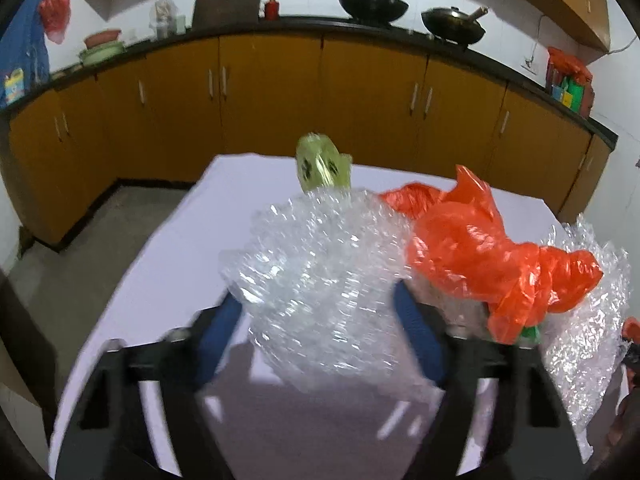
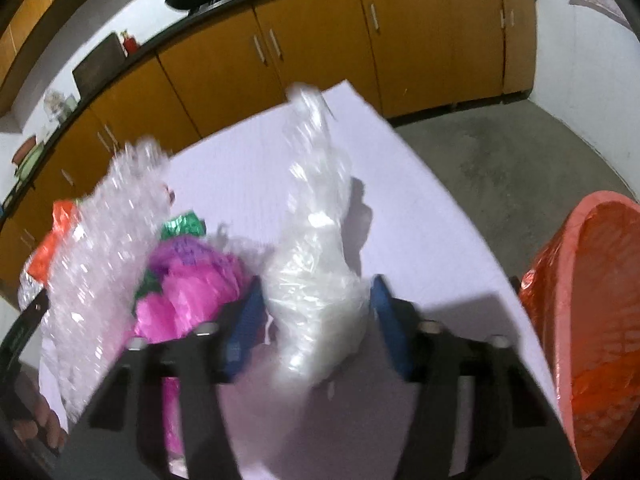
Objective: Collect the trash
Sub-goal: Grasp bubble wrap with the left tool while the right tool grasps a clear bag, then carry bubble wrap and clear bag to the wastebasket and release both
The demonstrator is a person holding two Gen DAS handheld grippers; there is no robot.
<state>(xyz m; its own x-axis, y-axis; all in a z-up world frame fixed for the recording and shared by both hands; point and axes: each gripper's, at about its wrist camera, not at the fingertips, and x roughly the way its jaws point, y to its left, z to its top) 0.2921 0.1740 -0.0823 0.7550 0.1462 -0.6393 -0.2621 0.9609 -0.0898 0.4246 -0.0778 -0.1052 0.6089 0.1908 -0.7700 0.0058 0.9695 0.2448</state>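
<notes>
Left wrist view, left to right: white surface (image 1: pixel 160 280) in a kitchen with orange-brown cabinets (image 1: pixel 260 92) behind. Left gripper (image 1: pixel 320 320) low in view, blue pads either side of a crumpled wad of bubble wrap (image 1: pixel 320 280). Both pads meet the wad's edges, jaws clenched on it. A pale green wrapper (image 1: pixel 322 168) shows beyond the wad, at the far edge of the surface; blurred. To the right, an orange plastic bag (image 1: pixel 480 260) lies bunched, touching the wad. Further right, a second sheet of bubble wrap (image 1: pixel 580 320).

Right wrist view, left to right: that second sheet of bubble wrap stands at the left, orange plastic behind it. Just beside it, a pink and green wrapper (image 2: pixel 192 280) on the surface. Right gripper (image 2: pixel 316 320) has its jaws grasping a clear plastic bag (image 2: pixel 316 260), which stands up between the blue pads. At far right, off the surface, an orange basket (image 2: pixel 580 240) lined with orange plastic.
</notes>
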